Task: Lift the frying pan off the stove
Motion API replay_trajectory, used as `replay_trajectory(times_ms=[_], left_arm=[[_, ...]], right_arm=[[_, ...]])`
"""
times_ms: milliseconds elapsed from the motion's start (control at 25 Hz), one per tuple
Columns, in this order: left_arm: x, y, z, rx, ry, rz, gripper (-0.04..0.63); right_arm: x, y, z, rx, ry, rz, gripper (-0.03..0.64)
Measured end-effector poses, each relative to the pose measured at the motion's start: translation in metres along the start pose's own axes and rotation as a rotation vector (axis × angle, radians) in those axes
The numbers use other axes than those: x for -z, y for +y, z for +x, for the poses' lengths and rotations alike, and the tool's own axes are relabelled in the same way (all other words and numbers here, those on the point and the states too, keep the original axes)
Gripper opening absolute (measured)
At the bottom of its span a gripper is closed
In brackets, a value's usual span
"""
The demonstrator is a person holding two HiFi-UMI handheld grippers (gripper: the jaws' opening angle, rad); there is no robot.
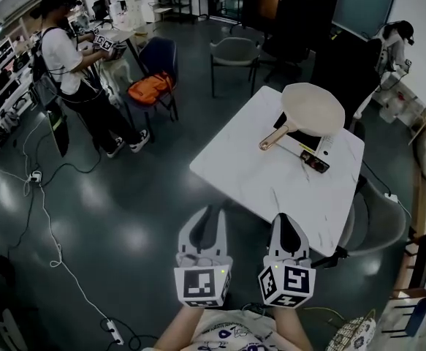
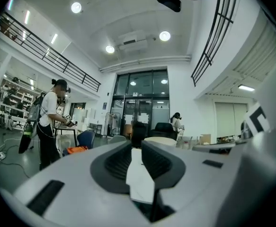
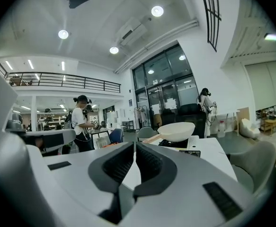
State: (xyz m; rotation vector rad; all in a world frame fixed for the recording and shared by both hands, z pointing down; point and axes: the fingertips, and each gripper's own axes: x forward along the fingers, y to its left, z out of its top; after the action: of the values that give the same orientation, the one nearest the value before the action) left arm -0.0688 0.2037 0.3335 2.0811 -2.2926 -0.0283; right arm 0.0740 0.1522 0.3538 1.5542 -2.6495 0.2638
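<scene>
A cream frying pan (image 1: 312,109) with a wooden handle (image 1: 272,136) rests on a black portable stove (image 1: 309,150) at the far side of a white table (image 1: 271,178). In the right gripper view the pan (image 3: 177,131) sits ahead, well beyond the jaws. My left gripper (image 1: 210,218) and right gripper (image 1: 288,225) hover side by side near the table's close corner, both shut with nothing between their jaws. The left gripper (image 2: 137,151) points over the table; the pan (image 2: 159,141) shows small past it.
Grey chairs stand behind the table (image 1: 234,53) and at its right (image 1: 377,225). A blue chair with an orange bag (image 1: 150,86) is at the left. A person (image 1: 74,64) works at another table; a second person (image 1: 392,46) stands at the far right. Cables (image 1: 48,218) trail over the floor.
</scene>
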Motion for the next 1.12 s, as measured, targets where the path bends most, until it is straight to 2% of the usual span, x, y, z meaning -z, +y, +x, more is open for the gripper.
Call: replay_trajectory(times_ms=[600,1120], left_arm=[[0.020,0.039,0.061,0.066,0.064,-0.020,0.071],[0.022,0.038,0.140,0.074,0.075,-0.019,0.071]], right_arm=[[0.013,0.009,0.066,0.069,0.060,0.020,0.026],[0.002,-0.030,0.135,0.096,0.065,0.030,0.026]])
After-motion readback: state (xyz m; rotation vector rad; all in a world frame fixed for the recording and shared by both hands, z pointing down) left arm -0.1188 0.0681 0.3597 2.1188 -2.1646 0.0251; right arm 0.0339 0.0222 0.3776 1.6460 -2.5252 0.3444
